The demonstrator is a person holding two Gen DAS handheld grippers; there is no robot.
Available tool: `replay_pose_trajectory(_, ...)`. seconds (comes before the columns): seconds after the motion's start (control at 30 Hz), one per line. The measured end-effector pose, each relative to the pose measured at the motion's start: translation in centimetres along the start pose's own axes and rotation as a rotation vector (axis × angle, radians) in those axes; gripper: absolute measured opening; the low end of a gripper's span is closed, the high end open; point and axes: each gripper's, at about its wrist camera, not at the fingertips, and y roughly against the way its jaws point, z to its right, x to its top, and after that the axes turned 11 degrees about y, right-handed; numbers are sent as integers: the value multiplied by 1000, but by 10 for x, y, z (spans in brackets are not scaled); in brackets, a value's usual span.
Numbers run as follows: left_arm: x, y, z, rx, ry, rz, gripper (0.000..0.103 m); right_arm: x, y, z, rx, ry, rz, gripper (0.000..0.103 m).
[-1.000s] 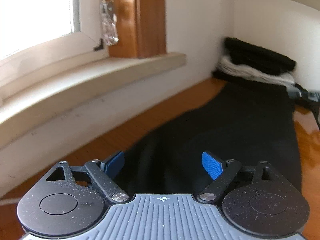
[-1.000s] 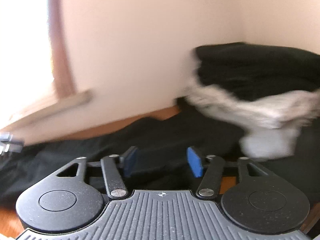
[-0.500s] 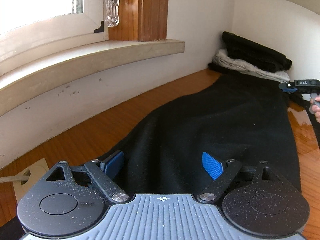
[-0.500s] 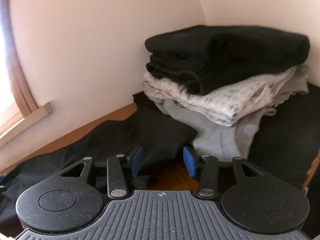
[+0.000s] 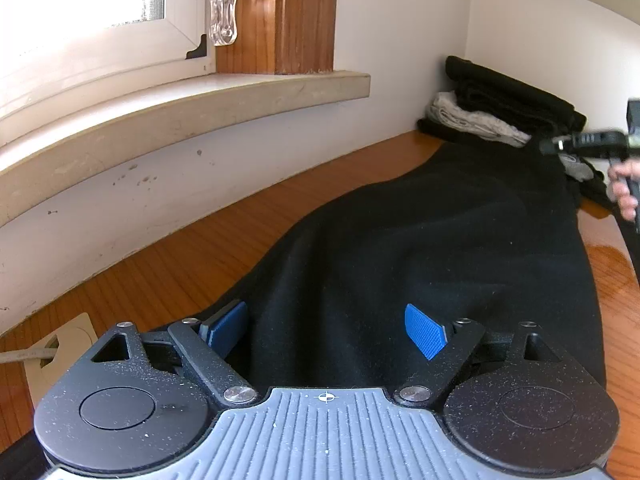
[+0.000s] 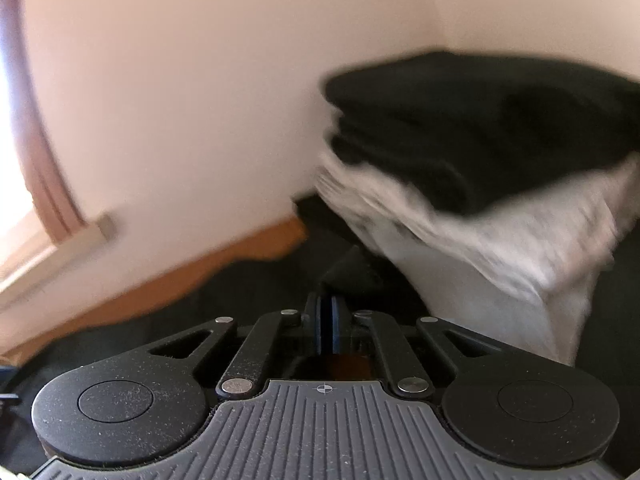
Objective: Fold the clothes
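Since the earlier frames the right tongs (image 6: 327, 322) have gone from spread to pressed together, their blue pads meeting on a raised peak of the black garment (image 5: 440, 248), and the right-wrist view is again blurred by motion; the left tongs (image 5: 326, 334) have hardly shifted. Left-wrist view, left to right: a wall socket (image 5: 60, 350) with a grey cable sits at the near left edge of the wooden surface (image 5: 192, 276); above it run the stone window sill (image 5: 192, 108) and the window frame, where a clear plastic clip (image 5: 223, 12) hangs. The left tongs stand spread wide, pads clear of the cloth, over the near end of the black garment, which lies lengthwise along the surface from its near edge toward the far right corner. In that corner a stack of folded clothes (image 5: 500, 108), black over pale grey, rests against the wall. At the right border the right tongs and the fingers (image 5: 626, 188) of the person's hand appear above the garment's far end. Right-wrist view: the pinched fold rises just beyond the closed pads, with the stack immediately to its right.
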Motion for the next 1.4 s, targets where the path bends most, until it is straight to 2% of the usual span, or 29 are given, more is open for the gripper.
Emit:
replay_pose_trajectory(0.13, 1, 0, 0, 0, 1, 0, 88, 18, 10, -61, 171, 86, 69, 6)
replay_pose_trajectory(0.23, 0, 0, 1, 0, 2, -1, 88, 10, 17, -119, 419, 200, 9, 7)
replay_pose_trajectory(0.27, 0, -1, 1, 0, 2, -1, 88, 5, 20, -132, 463, 229, -20, 12)
replay_pose_trajectory(0.3, 0, -1, 0, 0, 2, 0, 88, 0, 23, -138, 489, 233, -45, 22)
replay_pose_trajectory(0.37, 0, -1, 0, 0, 2, 1, 88, -4, 36, -130, 464, 236, -42, 35)
replay_pose_trajectory(0.43, 0, -1, 1, 1, 1, 0, 88, -5, 46, -113, 402, 224, -32, 37)
replay_pose_trajectory(0.5, -1, -1, 1, 2, 1, -1, 88, -3, 53, -82, 287, 183, -35, 37)
replay_pose_trajectory(0.6, -1, -1, 1, 3, -1, -1, 88, -5, 60, -33, 98, 141, -66, 37)
replay_pose_trajectory(0.7, -1, -1, 1, 5, -4, -2, 89, -15, 62, 5, -7, 98, -123, 37)
replay_pose_trajectory(0.77, -1, -1, 2, 5, -4, -2, 89, -23, 64, 19, -17, 58, -138, 37)
replay_pose_trajectory(0.87, -1, -1, 2, 5, -4, -2, 89, -30, 66, 17, 12, 76, -147, 41)
replay_pose_trajectory(0.97, -1, -1, 2, 6, -4, -2, 89, -39, 60, 6, 27, 158, -187, 42)
replay_pose_trajectory(1.07, -1, -1, 1, 5, -5, -2, 89, -44, 41, -9, 4, 248, -233, 42)
replay_pose_trajectory(1.17, -1, -1, 1, 6, -6, -2, 89, -45, 26, -11, -7, 289, -238, 41)
replay_pose_trajectory(1.23, -1, -1, 2, 9, -5, 1, 89, -43, 18, -11, -3, 316, -233, 28)
replay_pose_trajectory(1.27, -1, -1, 3, 11, -6, 6, 89, -40, 15, -11, 1, 332, -235, 7)
replay_pose_trajectory(1.33, -2, 3, 3, 12, -6, 25, 89, -31, 9, -17, -14, 397, -220, 4)
replay_pose_trajectory(1.4, -3, 8, 3, 12, -4, 60, 89, -15, 17, -34, -79, 522, -98, 2)
